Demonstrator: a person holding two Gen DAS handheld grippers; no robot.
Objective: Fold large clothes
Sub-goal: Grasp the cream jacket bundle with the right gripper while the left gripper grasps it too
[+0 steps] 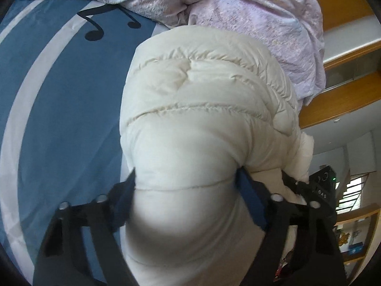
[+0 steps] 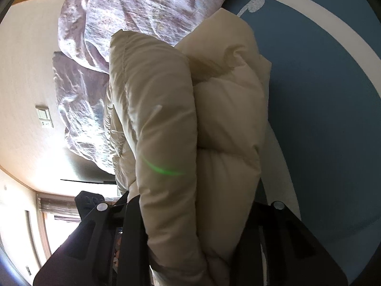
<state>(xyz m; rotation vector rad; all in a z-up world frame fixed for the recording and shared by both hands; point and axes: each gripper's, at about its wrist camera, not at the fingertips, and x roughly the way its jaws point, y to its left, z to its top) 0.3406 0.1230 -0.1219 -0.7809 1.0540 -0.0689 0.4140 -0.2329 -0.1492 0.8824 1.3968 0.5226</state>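
Note:
A cream puffy quilted jacket (image 1: 202, 100) hangs folded over a blue bedsheet (image 1: 59, 119). My left gripper (image 1: 188, 186) is shut on a thick fold of the jacket, which bulges between its blue-padded fingers (image 1: 252, 197). In the right wrist view the same jacket (image 2: 190, 131) fills the middle, doubled into two thick layers. My right gripper (image 2: 190, 214) is shut on the jacket's bunched edge between its black fingers (image 2: 133, 214). The right gripper body (image 1: 321, 186) shows at the jacket's right in the left wrist view.
A crumpled lilac duvet (image 1: 250, 12) lies at the head of the bed, also in the right wrist view (image 2: 114, 23). The sheet (image 2: 333, 95) has white bands and music-note prints (image 1: 95, 28). Wooden shelves (image 1: 345, 90) and a wall (image 2: 23, 71) lie beyond the bed.

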